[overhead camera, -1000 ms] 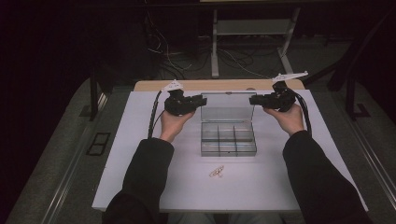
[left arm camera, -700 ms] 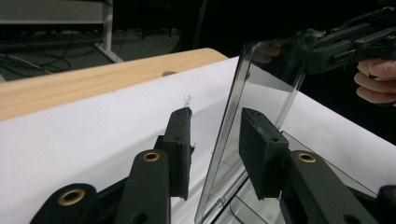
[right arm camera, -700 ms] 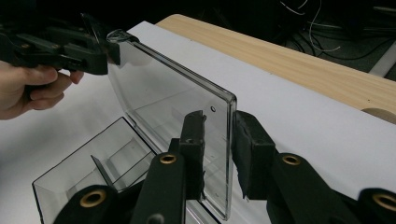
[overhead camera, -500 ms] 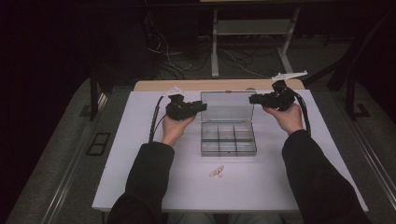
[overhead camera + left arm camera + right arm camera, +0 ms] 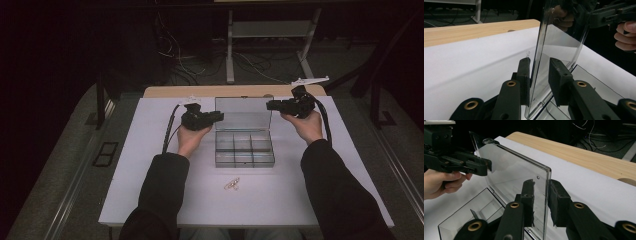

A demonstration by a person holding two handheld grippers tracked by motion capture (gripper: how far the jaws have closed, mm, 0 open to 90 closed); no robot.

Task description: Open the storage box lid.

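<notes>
High view, from the left: the left hand-held gripper [image 5: 218, 117] reaches to the left edge of the upright clear lid [image 5: 243, 113] of a clear compartment box [image 5: 244, 148] on the white counter [image 5: 150, 165]. Its jaws have just been closing, with the lid between them; in the left gripper view a gap shows beside each pad [image 5: 524, 72], so it is not yet clamped. Before the box lie small pale clips [image 5: 232, 184]. At the lid's right edge, the right hand-held gripper [image 5: 270, 105] straddles the panel, one pad [image 5: 528, 195] touching it, the other just apart.

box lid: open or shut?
Open. The lid stands upright behind the box; its compartments show.
</notes>
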